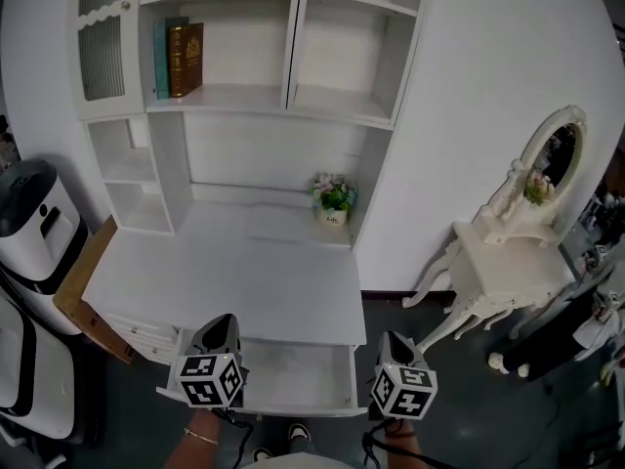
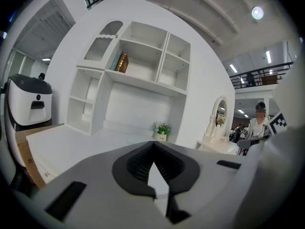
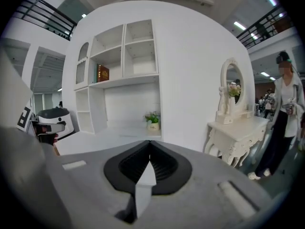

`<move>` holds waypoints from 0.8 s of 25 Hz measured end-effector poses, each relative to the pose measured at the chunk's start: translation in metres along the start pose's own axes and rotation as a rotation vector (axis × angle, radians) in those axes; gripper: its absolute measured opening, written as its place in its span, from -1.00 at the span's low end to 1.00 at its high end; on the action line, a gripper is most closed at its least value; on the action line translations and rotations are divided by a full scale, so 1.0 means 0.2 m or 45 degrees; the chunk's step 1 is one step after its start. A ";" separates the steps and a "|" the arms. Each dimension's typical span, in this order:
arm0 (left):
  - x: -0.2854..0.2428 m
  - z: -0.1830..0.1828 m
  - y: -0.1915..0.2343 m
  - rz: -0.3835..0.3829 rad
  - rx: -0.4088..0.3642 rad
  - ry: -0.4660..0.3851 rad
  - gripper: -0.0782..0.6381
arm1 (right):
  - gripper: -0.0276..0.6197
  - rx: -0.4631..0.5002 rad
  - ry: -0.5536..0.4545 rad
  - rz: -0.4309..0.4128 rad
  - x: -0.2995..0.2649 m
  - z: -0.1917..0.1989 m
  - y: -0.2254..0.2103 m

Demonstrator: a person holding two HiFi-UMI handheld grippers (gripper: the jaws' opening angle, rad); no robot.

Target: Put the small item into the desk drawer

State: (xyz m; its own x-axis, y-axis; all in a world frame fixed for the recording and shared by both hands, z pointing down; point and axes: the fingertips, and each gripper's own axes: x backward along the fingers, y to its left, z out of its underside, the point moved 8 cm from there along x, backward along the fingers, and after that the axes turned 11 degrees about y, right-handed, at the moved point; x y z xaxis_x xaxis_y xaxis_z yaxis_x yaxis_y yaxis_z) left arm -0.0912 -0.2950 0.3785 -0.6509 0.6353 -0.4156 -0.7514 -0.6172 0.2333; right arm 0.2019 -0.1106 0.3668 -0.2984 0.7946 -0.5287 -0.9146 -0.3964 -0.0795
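Head view, drawer: the drawer [image 1: 293,371] stands open at the desk's [image 1: 195,281] 6 o'clock and looks bare; left gripper [image 1: 223,322] and right gripper [image 1: 392,340] hang at its front corners.
Head view, item: a small flower pot [image 1: 334,203], likely the thing meant, stands at the desk's 1 o'clock, well apart from both.
Left gripper view: jaws closed on nothing; pot at 12 o'clock beyond them.
Right gripper view: jaws closed, empty; pot at 12 o'clock.
Handling: probably light, stiff pot, soft blooms, tippy; grip the pot's body.
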 end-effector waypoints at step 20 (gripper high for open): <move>0.06 0.01 -0.09 0.023 -0.015 -0.004 -0.79 | -0.90 -0.103 -0.073 0.069 0.19 0.03 -0.12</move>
State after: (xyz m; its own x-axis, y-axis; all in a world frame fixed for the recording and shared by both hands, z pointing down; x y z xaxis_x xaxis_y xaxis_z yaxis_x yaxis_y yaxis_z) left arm -0.0850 -0.2759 0.3708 -0.6649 0.6255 -0.4083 -0.7380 -0.6343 0.2301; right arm 0.2109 -0.0686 0.3542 -0.3640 0.7950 -0.4853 -0.8723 -0.4736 -0.1215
